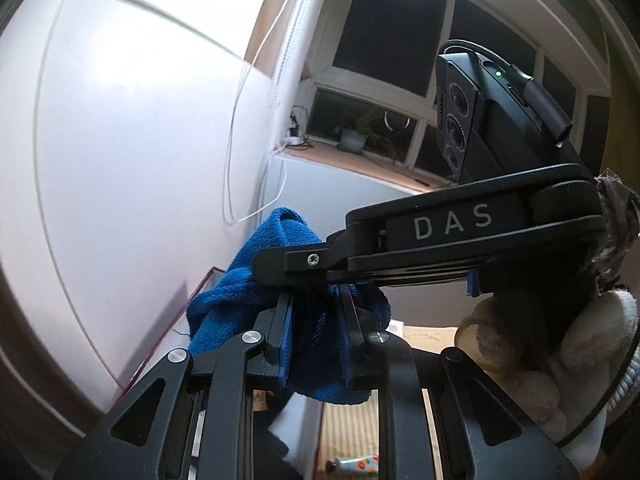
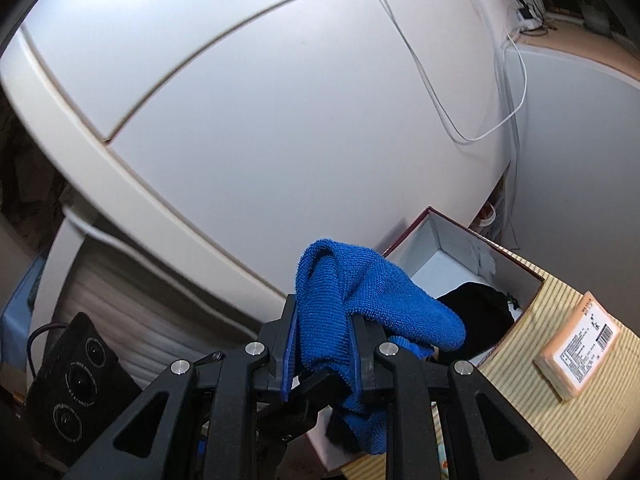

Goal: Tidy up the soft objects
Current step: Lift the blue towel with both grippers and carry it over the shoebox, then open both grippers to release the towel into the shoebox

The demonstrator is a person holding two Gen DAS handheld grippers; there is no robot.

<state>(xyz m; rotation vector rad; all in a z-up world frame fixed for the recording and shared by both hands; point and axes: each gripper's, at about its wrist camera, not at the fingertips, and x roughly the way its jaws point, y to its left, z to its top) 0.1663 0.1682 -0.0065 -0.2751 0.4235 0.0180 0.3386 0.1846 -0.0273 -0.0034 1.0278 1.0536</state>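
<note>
White cupboard doors [image 2: 280, 100] fill the background, with a dark window [image 1: 392, 40] up ahead of the left gripper. Below and ahead of the right gripper [image 2: 322, 344] sits an open box [image 2: 436, 240] holding a black item [image 2: 480, 312], a wrapped soap bar [image 2: 576, 344] to its right. Both grippers clench 1 blue towel [image 2: 360, 292]: the left gripper [image 1: 314, 344] pinches it between its 2 fingers, the right gripper crossing just above

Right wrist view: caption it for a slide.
Right tongs shut on a blue cloth above an open box holding a dark item.
</note>
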